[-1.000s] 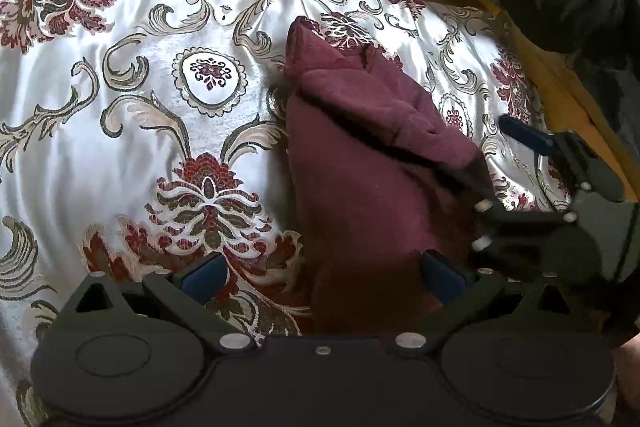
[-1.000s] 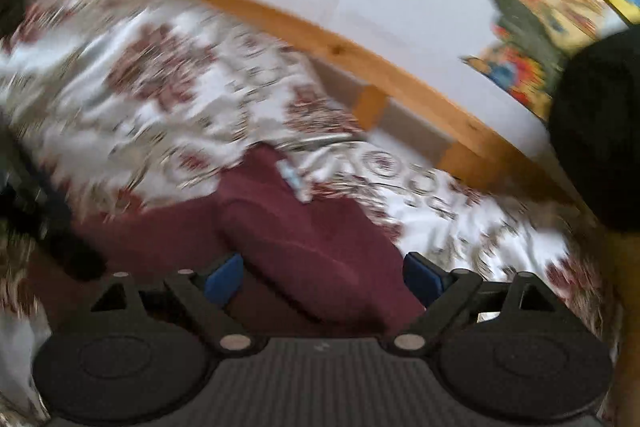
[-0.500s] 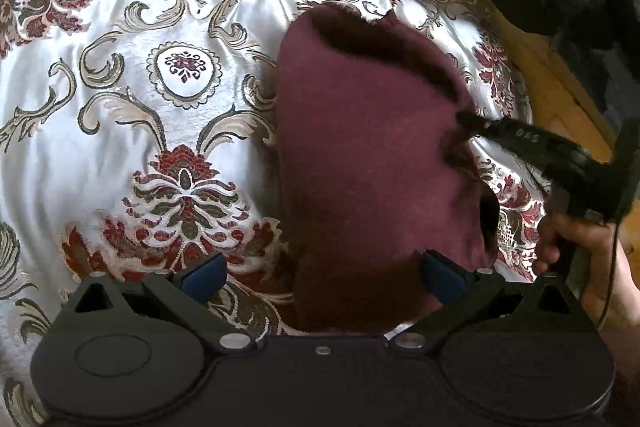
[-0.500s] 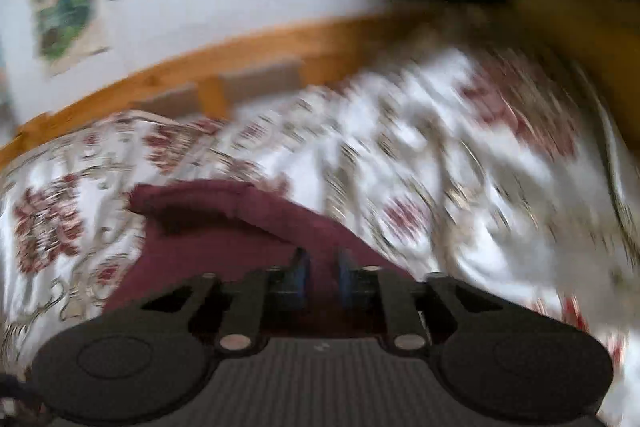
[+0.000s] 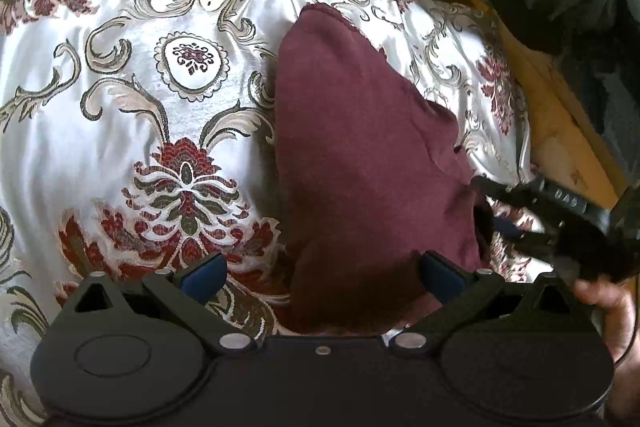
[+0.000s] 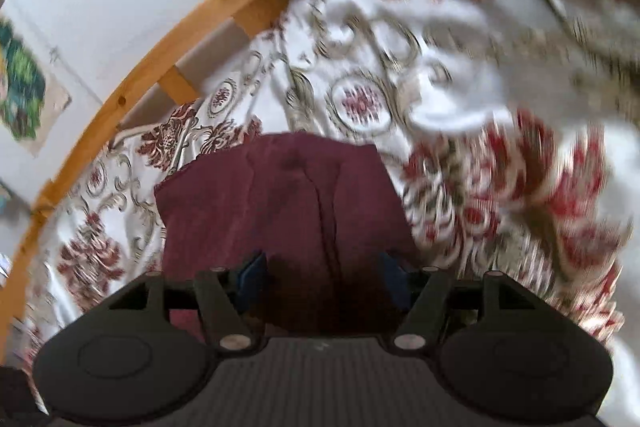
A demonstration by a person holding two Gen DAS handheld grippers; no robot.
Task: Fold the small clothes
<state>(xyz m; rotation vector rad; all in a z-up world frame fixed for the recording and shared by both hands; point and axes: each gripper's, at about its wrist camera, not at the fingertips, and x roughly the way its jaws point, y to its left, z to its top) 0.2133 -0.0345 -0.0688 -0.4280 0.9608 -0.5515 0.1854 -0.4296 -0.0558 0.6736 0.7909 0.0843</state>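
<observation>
You are opening the right gripper (image 6: 324,275) around the garment (image 5: 360,163) at lower centre, releasing the fold, while the left gripper (image 5: 320,273) is idling wide open.

1. One marking found. On the black body of the right gripper (image 5: 516,211), seen in the left wrist view to the right of the left jaws, stand pale raised characters on the upper arm. They look like "DAS" or similar; too blurred to read with certainty.
2. Coloured pictures (image 6: 22,95) on the wall beyond the right jaws: no words legible.
3. No other text, label, brand or number can be read.
</observation>
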